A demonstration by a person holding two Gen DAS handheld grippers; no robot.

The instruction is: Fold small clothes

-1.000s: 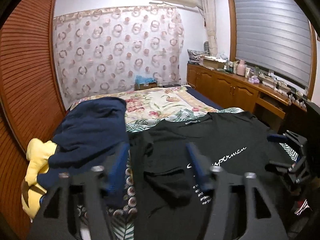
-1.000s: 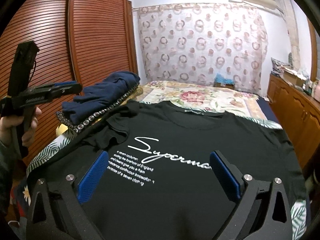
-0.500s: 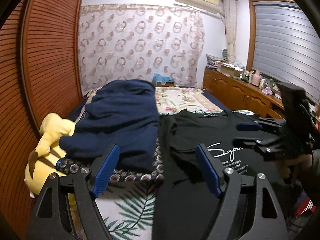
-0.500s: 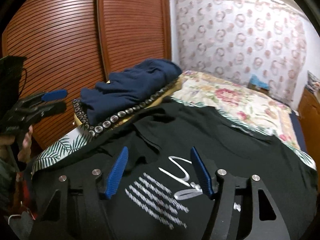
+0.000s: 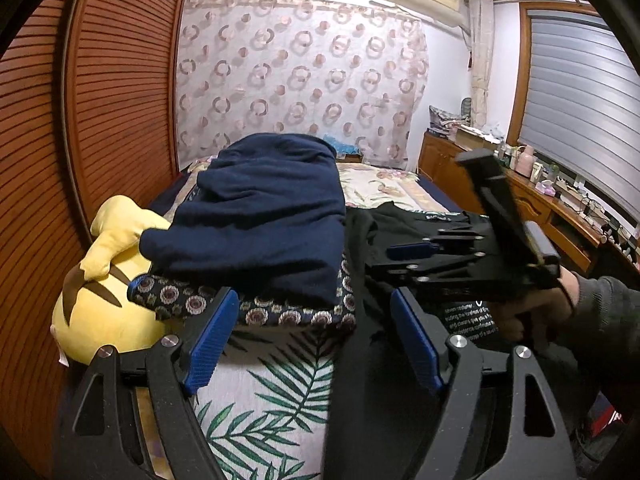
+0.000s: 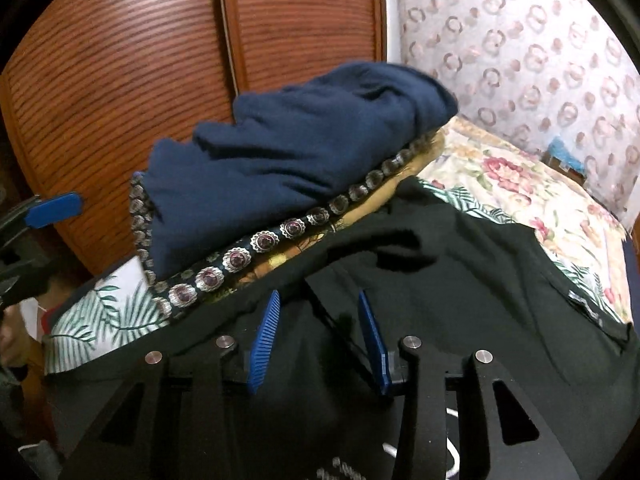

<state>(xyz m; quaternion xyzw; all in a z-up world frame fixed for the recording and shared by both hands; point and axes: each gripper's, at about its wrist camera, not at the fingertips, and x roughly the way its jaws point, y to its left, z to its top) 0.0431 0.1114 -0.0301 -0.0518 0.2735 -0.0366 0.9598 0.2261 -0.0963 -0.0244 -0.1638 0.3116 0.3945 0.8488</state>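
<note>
Between the right tongs (image 6: 320, 340) lies the black T-shirt (image 6: 460, 280).

- We can't see the lower part of the black T-shirt (image 6: 460, 280): the right gripper (image 6: 320, 332) covers it, and its white lettering is cut by the bottom edge.
- The left gripper (image 6: 44, 208) pokes in at the left edge there, only 1 blue pad showing.
- In the left wrist view, the navy garment (image 5: 260, 220) hides most of the patterned cloth (image 5: 256, 312) beneath.
- The yellow plush (image 5: 108, 280) is half buried under both.
- The items on the dresser (image 5: 536, 204) are too small to name.
</note>
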